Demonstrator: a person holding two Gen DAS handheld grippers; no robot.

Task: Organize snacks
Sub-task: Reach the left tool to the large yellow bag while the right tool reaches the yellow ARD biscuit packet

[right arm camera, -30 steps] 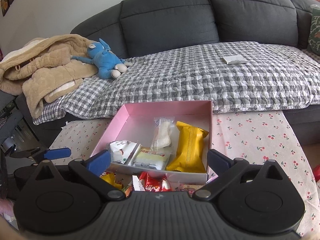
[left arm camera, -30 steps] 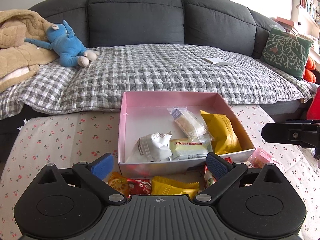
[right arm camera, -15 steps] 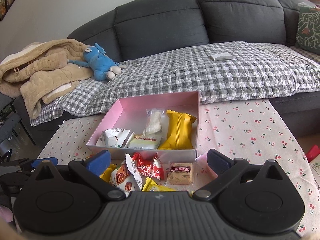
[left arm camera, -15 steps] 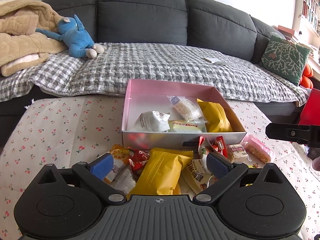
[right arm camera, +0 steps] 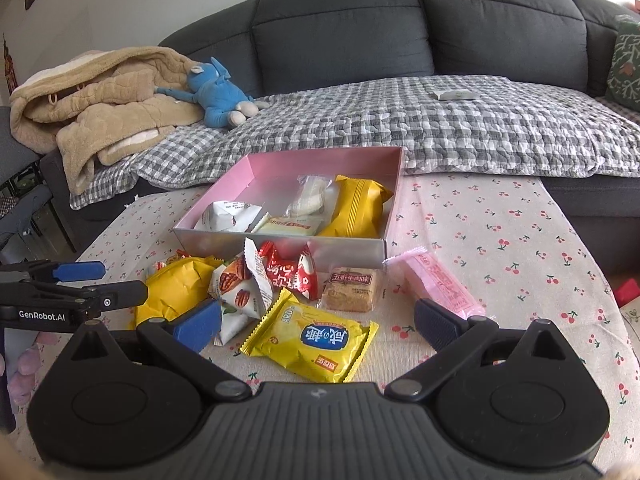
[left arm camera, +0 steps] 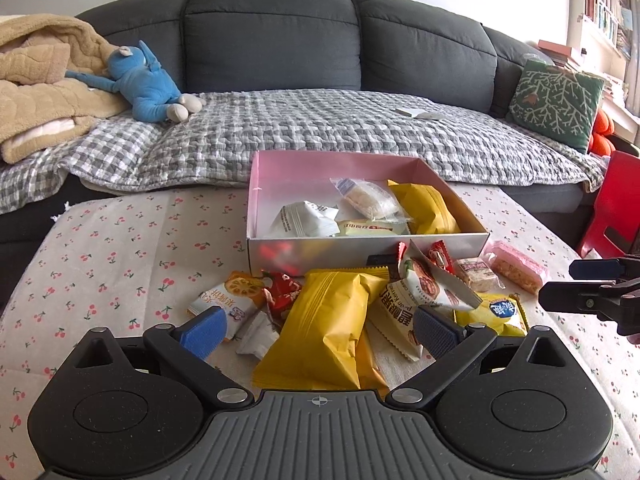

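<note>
- Left wrist view: the left tool [left arm camera: 318, 326] is spread wide, empty, a yellow packet [left arm camera: 326, 330] between its fingers.
- Right tool [right arm camera: 316, 322] likewise released, above a yellow snack bag [right arm camera: 314, 340]; pink box [right arm camera: 394, 184] ahead.

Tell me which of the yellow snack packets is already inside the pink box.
The ribbed yellow packet lying against the right wall of the pink box. The other yellow packets, such as the blue-labelled one, lie on the tablecloth in front.
</note>
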